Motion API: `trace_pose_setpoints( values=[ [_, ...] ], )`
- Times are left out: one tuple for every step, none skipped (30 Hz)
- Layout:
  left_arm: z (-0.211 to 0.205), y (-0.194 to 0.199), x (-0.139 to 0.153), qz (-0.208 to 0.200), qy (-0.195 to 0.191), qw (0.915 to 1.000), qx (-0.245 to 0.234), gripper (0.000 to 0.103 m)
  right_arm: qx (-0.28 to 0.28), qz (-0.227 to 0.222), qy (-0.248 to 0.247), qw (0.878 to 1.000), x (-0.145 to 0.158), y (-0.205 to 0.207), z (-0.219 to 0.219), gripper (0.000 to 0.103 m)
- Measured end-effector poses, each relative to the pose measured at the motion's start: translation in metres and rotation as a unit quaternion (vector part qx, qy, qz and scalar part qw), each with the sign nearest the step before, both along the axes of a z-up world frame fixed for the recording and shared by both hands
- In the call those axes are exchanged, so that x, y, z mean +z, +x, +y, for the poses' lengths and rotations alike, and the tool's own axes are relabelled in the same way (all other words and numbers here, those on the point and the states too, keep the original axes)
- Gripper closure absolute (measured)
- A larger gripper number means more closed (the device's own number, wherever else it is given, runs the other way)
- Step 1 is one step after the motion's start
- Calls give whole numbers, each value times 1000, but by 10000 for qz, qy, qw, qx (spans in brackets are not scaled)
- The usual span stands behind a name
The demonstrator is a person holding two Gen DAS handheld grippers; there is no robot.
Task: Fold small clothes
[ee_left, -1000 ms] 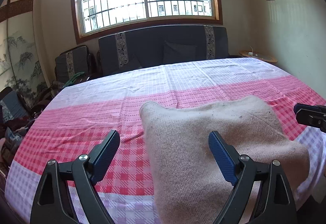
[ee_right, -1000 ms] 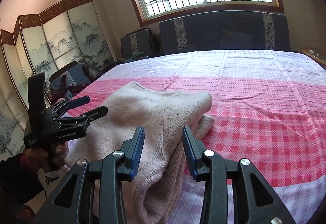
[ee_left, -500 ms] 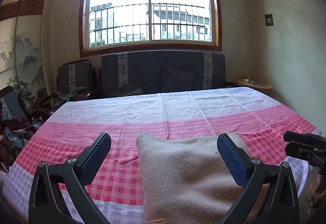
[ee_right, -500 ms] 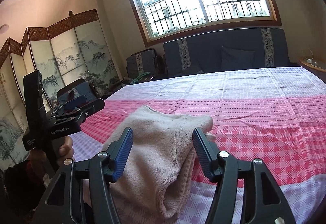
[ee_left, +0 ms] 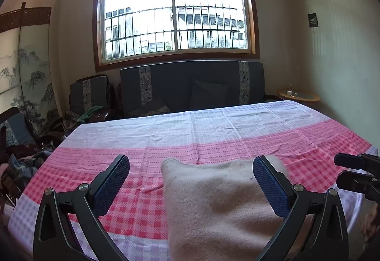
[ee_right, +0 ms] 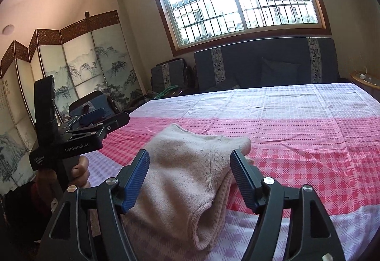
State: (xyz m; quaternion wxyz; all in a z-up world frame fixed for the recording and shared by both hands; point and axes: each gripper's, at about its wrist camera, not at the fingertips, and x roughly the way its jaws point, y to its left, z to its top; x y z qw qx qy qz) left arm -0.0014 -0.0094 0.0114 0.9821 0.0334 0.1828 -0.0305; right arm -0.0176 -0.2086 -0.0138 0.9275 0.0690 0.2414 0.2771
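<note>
A beige knitted garment (ee_left: 218,201) lies folded on the pink and white checked tablecloth (ee_left: 213,128) near the front edge. My left gripper (ee_left: 190,166) hovers above its left part, open wide, with nothing between its pads. In the right wrist view the same garment (ee_right: 190,166) lies with its folded hem towards me. My right gripper (ee_right: 190,157) hangs over it with its jaws opening; the cloth sits below and between the pads, which do not press on it. The left gripper (ee_right: 114,116) shows at the left, held by a hand (ee_right: 79,173). The right gripper (ee_left: 338,169) peeks in at the right edge.
A dark sofa (ee_left: 190,85) and an armchair (ee_left: 90,92) stand behind the table under a barred window. A painted folding screen (ee_right: 78,66) lines the left wall. A small round side table (ee_left: 296,94) is at the back right. Loose clothes (ee_left: 21,161) lie left of the table.
Both grippers have risen and drawn back from the garment. The right jaws have spread apart off the fold that lay between them. The left jaws widened slightly. The garment stays put.
</note>
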Motion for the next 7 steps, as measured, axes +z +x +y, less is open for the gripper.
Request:
trace_pose_setpoints(
  values=[
    [0, -1, -1, -30, 5, 10000, 39, 0, -7, 8, -2, 10000, 0, 0, 0, 33],
    [0, -2, -1, -72, -22, 9999, 83, 0, -11, 12, 3, 10000, 0, 0, 0, 33],
    [0, -2, -1, -92, -49, 9999, 122, 0, -7, 12, 15, 10000, 0, -1, 0, 33],
    [1, -1, -1, -69, -77, 9999, 136, 0, -3, 9, 20, 10000, 0, -1, 0, 33],
    [2, 0, -2, -19, -117, 9999, 115, 0, -6, 5, 17, 10000, 0, -2, 0, 32],
    [2, 0, -2, 6, -160, 9998, 106, 0, -13, 4, 14, 10000, 0, -2, 0, 32],
    [3, -1, -2, -14, -172, 9997, 150, 0, -19, -2, 14, 10000, 0, -2, 0, 31]
  ],
)
